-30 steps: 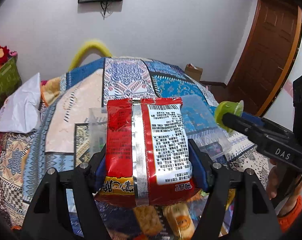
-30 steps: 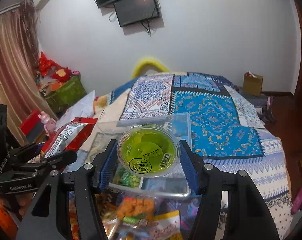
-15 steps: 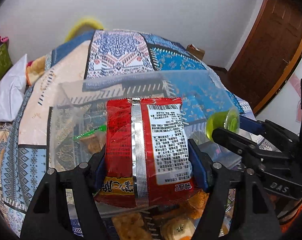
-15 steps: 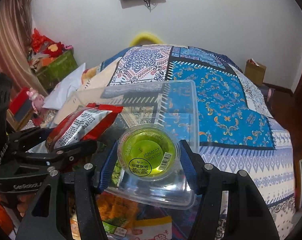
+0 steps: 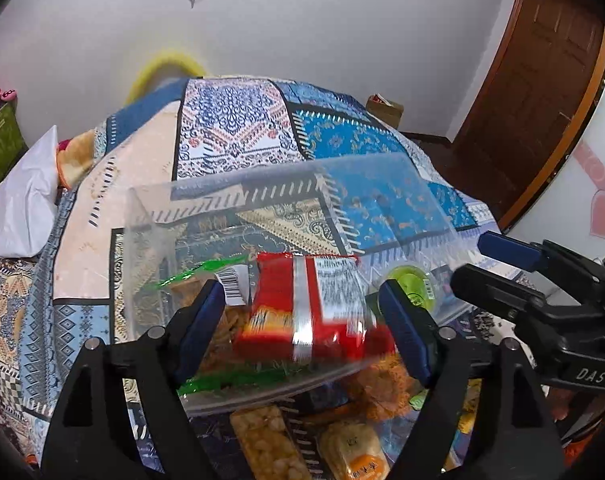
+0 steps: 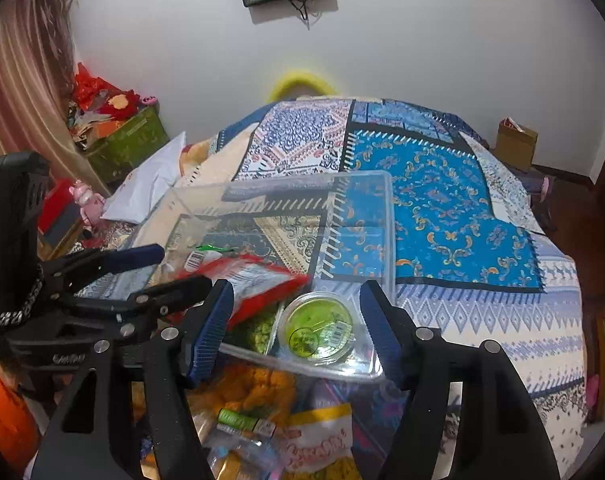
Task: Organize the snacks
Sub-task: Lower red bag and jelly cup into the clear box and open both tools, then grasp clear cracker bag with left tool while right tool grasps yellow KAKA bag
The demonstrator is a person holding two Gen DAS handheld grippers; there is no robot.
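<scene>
Opening – left gripper [image 5: 302,316] jaws, red packet [image 5: 302,308] loose between them | right gripper [image 6: 296,328] jaws opening – green cup [image 6: 318,330] between, untouched, in clear bin [image 6: 382,208]

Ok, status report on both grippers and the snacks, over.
Left gripper opening, red snack packet dropping into clear bin. Right gripper opening, green jelly cup in bin. Nothing blocking.

Bed spread with a blue, cream and white patchwork patterned quilt [image 6: 442,216], clear rectangular plastic bin [image 6: 382,208] resting on it, loose snack packets [image 5: 262,440] heaped at its near edge, white plastic bag [image 5: 26,204] at its left side
</scene>
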